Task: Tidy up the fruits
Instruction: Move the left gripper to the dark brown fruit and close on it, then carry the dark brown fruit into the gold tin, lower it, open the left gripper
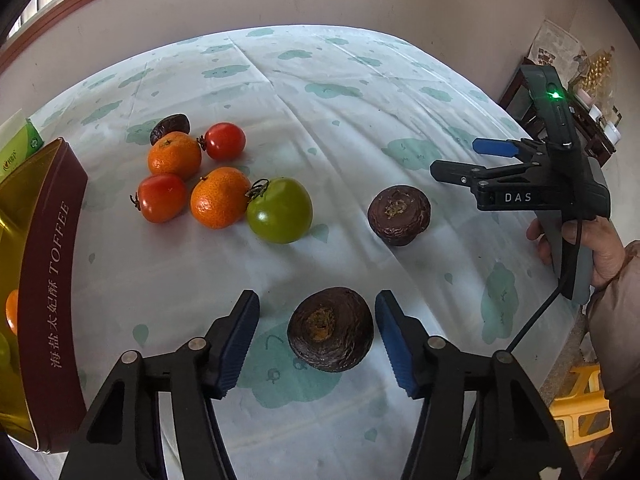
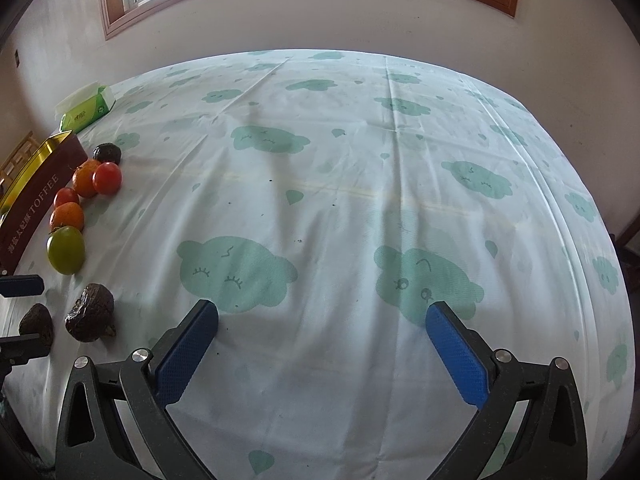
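My left gripper (image 1: 316,320) is open with its blue pads on either side of a dark wrinkled fruit (image 1: 330,329) lying on the cloth, not touching it. A second dark fruit (image 1: 399,214) lies further right. A cluster lies beyond: a green tomato (image 1: 280,210), two oranges (image 1: 219,197), two red tomatoes (image 1: 161,197) and a third dark fruit (image 1: 170,126). A brown-and-gold TOFFEE tin (image 1: 48,280) stands at the left with an orange inside. My right gripper (image 2: 322,316) is open and empty over bare cloth; it also shows in the left wrist view (image 1: 464,158).
The table wears a white cloth with green cloud prints (image 2: 320,184). A green tissue pack (image 2: 86,108) lies at the far left. A wall and window stand behind. A dark shelf with jars (image 1: 584,120) and a yellow stool (image 1: 584,404) stand to the right of the table.
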### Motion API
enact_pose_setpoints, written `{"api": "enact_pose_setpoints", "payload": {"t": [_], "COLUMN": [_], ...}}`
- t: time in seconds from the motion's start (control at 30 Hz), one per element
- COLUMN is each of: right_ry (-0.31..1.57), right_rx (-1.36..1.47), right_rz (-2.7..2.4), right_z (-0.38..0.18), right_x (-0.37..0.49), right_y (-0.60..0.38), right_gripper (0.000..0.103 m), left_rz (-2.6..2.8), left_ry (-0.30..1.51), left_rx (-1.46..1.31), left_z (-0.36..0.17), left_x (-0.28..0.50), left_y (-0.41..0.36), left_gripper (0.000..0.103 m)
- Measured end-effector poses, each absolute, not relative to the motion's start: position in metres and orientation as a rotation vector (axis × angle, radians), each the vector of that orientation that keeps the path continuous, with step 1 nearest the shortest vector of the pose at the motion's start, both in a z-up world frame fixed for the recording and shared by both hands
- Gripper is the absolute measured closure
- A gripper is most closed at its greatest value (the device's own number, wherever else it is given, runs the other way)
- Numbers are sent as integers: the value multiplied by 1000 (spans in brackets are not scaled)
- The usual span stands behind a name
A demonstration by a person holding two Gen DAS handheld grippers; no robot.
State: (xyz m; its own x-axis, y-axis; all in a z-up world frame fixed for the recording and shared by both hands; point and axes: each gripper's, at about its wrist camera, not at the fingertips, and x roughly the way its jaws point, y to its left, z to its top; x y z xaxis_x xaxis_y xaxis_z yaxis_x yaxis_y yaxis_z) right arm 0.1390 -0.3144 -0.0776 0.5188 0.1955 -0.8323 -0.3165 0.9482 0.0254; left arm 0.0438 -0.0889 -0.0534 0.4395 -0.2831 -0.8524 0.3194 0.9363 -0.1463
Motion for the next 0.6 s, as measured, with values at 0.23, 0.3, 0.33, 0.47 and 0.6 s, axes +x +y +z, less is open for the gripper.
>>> {"api": "enact_pose_setpoints", "payload": {"t": [0.23, 0.3, 0.33, 0.47, 0.6], "right_ry": [979, 979, 979, 979, 980], "right_rx": [-135, -135, -135, -134, -134], "right_rz": [308, 308, 308, 308, 308], "right_z": [-78, -78, -78, -78, -78], "right_x": [139, 139, 139, 139, 139], "right_y": [-314, -314, -314, -314, -314], "right_gripper": [0, 0, 0, 0, 0], "left_rz": [-388, -383, -382, -362, -325], "left_ry": [1043, 1047, 1047, 1045, 1041], "left_rx": [21, 11, 6, -11, -46], "left_z": [-53, -53, -52, -50, -46], "left_x": [44, 45, 46, 47, 50], "left_y": [-88, -86, -85, -77, -63], "left_gripper": [67, 67, 67, 67, 67]}}
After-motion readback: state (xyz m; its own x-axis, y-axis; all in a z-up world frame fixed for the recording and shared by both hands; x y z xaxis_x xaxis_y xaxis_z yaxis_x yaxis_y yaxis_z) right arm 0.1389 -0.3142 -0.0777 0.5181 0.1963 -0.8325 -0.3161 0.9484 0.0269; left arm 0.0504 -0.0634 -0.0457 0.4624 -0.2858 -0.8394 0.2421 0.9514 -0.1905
